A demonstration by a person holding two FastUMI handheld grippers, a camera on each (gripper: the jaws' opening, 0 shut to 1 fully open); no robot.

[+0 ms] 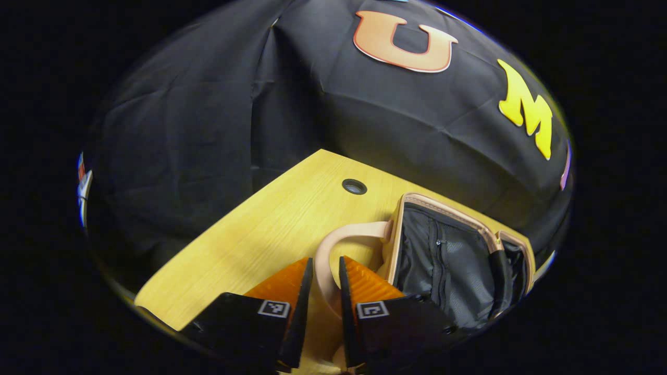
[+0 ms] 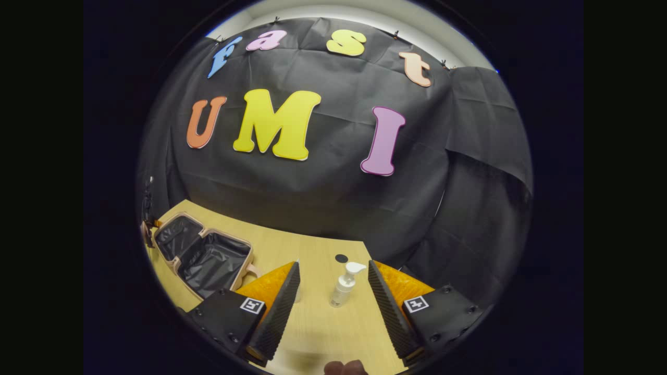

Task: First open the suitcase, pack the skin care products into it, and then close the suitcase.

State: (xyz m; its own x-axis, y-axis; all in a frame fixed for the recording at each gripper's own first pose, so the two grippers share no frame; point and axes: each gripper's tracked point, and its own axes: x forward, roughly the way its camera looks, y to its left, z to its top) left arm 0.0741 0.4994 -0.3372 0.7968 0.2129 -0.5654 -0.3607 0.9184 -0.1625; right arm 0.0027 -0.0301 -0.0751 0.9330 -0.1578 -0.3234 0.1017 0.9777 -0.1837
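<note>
1. Lying open at the left of the right gripper view, the suitcase [image 2: 203, 255] sits on the wooden bench [image 2: 312, 250] w/ both halves flat and black lining facing up; pale pink rim all round.
2. Same view, further right: a clear pump bottle [image 2: 344, 286] w/ white pump head stands upright on the bench, well apart from the suitcase, a dark round hole [image 2: 341, 258] in the bench top just behind it.
3. Right gripper [image 2: 333, 291] hovers above the bench, jaws wide apart, nothing held; the bottle shows between the two fingers but farther off, touching neither.
4. A bit of a hand [image 2: 346, 368] shows at the bottom edge of that view.
5. Left gripper view, left part: bare bench corner, w/ a round hole [image 1: 354, 186] near the back edge.
6. Centre: left gripper [image 1: 325, 273] w/ jaws nearly closed, only a narrow gap. The suitcase's pink handle [image 1: 338, 242] loops up through that gap; can't tell whether both fingers actually press on it.
7. Right part: suitcase [image 1: 448, 260] just beside the fingers, open, black lining w/ a zip pocket visible, pink rim along the top edge.
</note>
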